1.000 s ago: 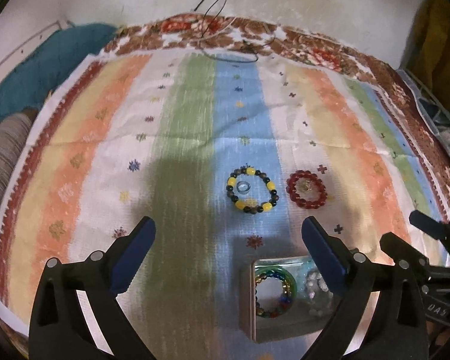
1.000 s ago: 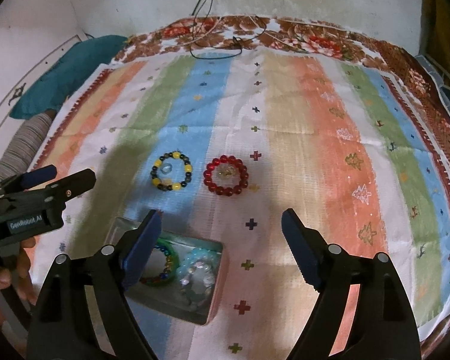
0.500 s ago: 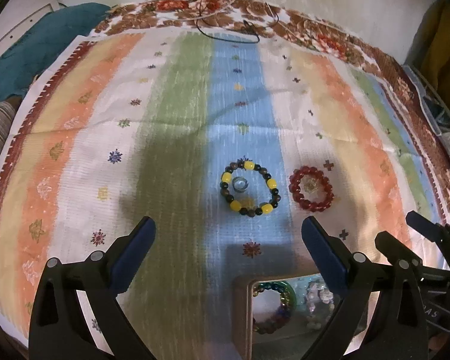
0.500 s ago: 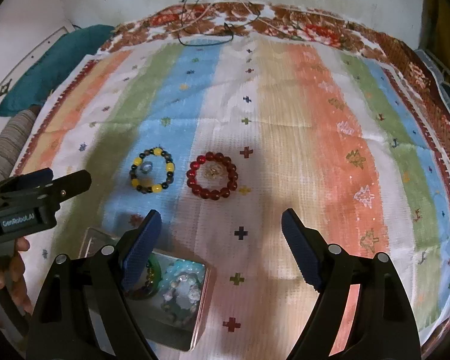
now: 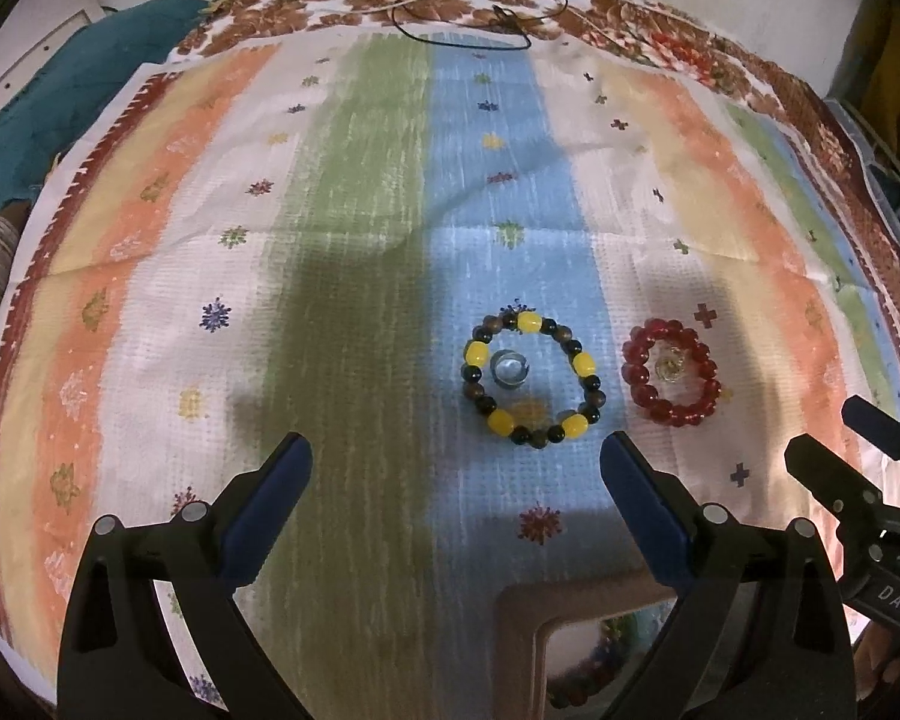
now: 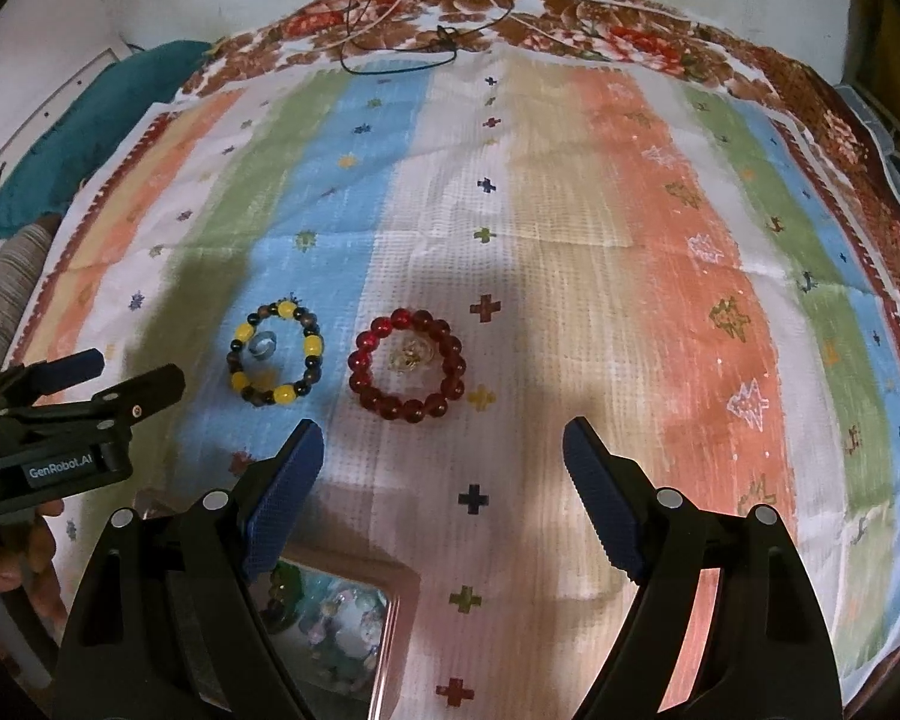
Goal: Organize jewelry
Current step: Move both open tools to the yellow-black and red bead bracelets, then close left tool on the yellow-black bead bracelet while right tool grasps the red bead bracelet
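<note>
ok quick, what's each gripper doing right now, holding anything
left gripper: open, holding nothing, above the striped cloth.
right gripper: open, holding nothing, just short of the red bead bracelet.

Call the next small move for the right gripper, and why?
Probably ease the right gripper down over the red bracelet: its jaws stand wide and empty, the bracelet lies loose on the cloth just ahead, and the box already holds other pieces.
</note>
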